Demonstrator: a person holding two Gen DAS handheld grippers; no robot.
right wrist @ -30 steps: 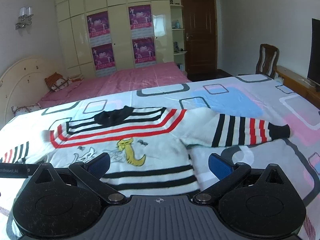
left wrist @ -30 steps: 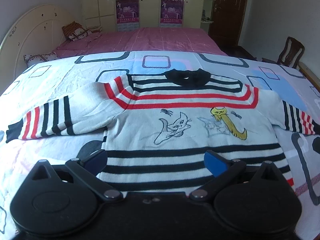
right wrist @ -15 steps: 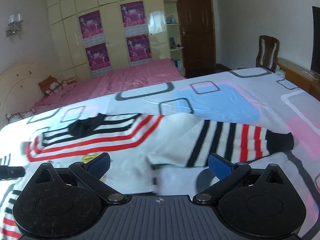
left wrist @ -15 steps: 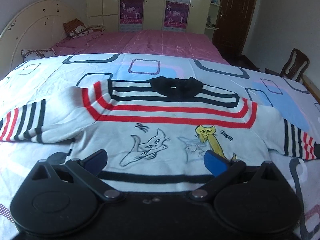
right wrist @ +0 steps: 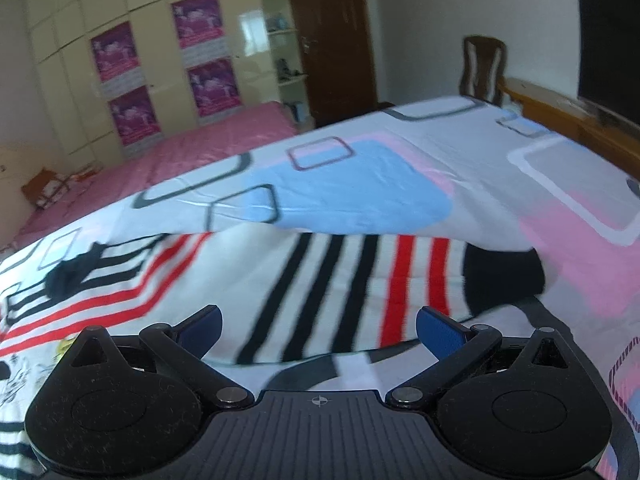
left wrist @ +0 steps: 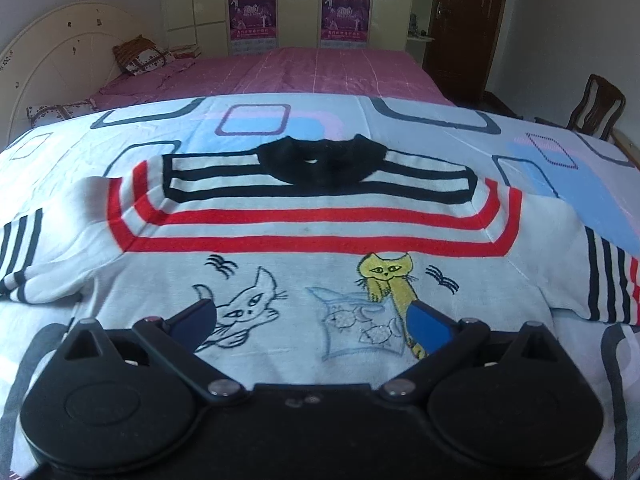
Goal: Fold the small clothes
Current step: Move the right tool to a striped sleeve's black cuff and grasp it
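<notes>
Left sleeve: it lies toward the left edge of the bed cover (left wrist: 400, 120); the frame cuts off its cuff.
Sweater (left wrist: 320, 240): it lies flat, face up, in the middle of the bed cover, black collar (left wrist: 320, 164) toward the far edge; its hem is hidden behind the gripper body.
Left gripper (left wrist: 312, 320): the jaws stand wide apart above the cat drawings (left wrist: 248, 308), with nothing between them; I cannot tell if the tips touch the cloth.
Right gripper (right wrist: 318, 326): the jaws stand wide apart and empty, just before the right sleeve (right wrist: 352, 268).
Right sleeve: it is blurred; the black cuff (right wrist: 500, 276) points toward the right edge of the bed cover, and the lower edge is hidden by the gripper.
Chair (right wrist: 482, 68): it stands beyond the right edge, partly hidden.
</notes>
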